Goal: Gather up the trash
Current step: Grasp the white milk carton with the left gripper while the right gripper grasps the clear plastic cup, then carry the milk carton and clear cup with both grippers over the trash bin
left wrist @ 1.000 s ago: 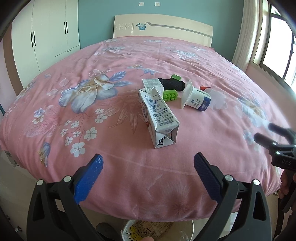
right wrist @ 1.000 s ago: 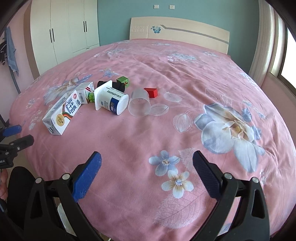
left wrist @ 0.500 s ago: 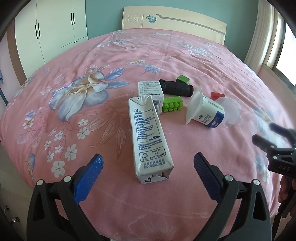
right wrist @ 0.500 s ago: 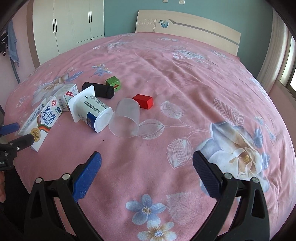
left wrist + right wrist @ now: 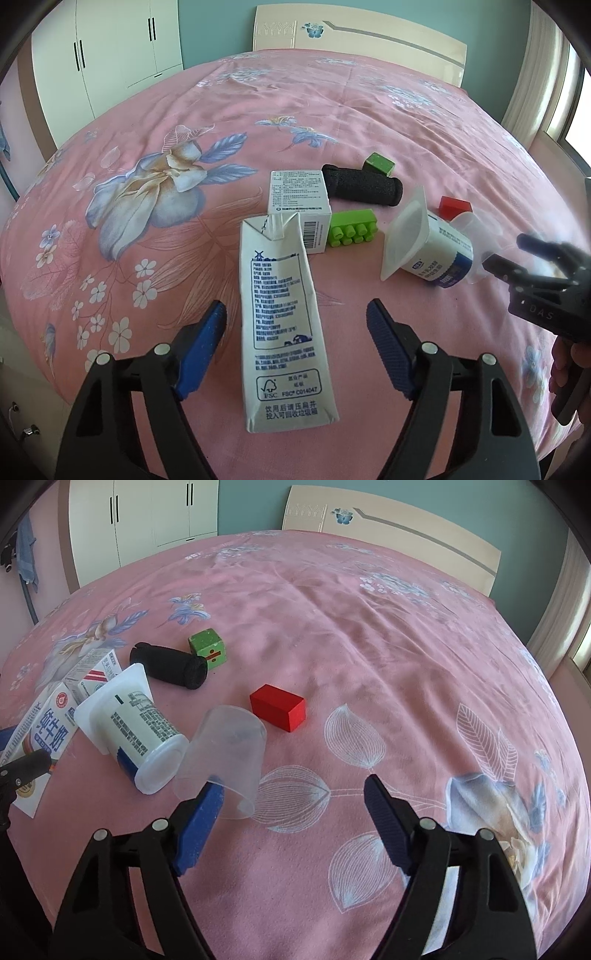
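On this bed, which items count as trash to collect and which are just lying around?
Trash:
tall white milk carton
small white box
white yogurt cup
clear plastic cup

Lying about:
green studded brick
green wooden cube
red wooden block
black foam roll

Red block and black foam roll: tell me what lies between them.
Right wrist view: only bare pink bedspread lies between the red block and the black foam roll. The green cube sits behind that stretch.

A wide bed under a pink floral cover fills the room; cream headboard at twelve o'clock against a teal wall, white wardrobes at ten, daylit window at two.
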Demonstrator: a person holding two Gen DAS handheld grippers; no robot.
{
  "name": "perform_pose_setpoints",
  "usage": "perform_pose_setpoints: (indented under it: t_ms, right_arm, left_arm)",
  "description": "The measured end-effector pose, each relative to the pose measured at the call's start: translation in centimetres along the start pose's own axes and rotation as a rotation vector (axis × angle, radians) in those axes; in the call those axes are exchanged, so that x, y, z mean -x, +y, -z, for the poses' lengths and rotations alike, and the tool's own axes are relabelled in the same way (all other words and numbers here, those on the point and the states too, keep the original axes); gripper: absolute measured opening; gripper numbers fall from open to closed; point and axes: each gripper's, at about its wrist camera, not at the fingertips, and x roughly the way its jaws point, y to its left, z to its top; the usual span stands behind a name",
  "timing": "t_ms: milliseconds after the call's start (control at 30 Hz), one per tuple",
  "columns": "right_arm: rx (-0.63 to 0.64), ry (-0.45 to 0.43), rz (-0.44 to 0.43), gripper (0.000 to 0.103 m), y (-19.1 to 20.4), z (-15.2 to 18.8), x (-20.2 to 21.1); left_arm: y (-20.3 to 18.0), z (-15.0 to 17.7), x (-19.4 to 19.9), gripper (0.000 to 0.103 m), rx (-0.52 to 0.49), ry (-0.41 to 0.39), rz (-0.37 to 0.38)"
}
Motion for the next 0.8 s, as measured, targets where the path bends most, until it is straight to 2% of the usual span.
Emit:
perform_pose_setpoints:
  t_ms: [67,133,200,300,333,433,567,800]
  right_arm:
    - [0.0,0.009,0.0,0.064,0.1,-0.1,-0.5]
    - [0.003,0.017,-0.014,0.054,0.3,-0.2,-1.0]
    - [0.004,0.016,-0.032,0.049,0.5,-0.3,-1.4]
    - [0.009,0.01,-0.036,0.036,1.0,-0.5,-1.7]
    - [0.006,0.014,-0.038,0.028,1.1,-0.6,-1.9]
    - [0.003,0.017,-0.052,0.014,1.5,-0.7,-2.0]
    - [0.004,0.012,-0.068,0.009,1.8,-0.7,-1.7]
    - [-0.012,0.018,-0.085,0.008,1.7,-0.2,-1.0]
  left_arm:
    - [0.3,-0.2,-0.7,0.071,0.023,0.028,0.004]
    - [0.6,-0.4,-1.4,0.06,0.043,0.056,0.011]
    - [0.8,-0.7,-1.8,0.056,0.05,0.057,0.003]
    - [1.3,-0.9,-2.3,0.043,0.066,0.065,0.003]
    - [1.3,-0.9,-2.5,0.038,0.069,0.069,0.003]
    - [1.5,-0.9,-2.5,0.037,0.068,0.068,0.009]
    - [1.8,-0.9,-2.3,0.037,0.074,0.06,0.006]
    - [2.1,-1.0,-1.7,0.037,0.049,0.053,0.016]
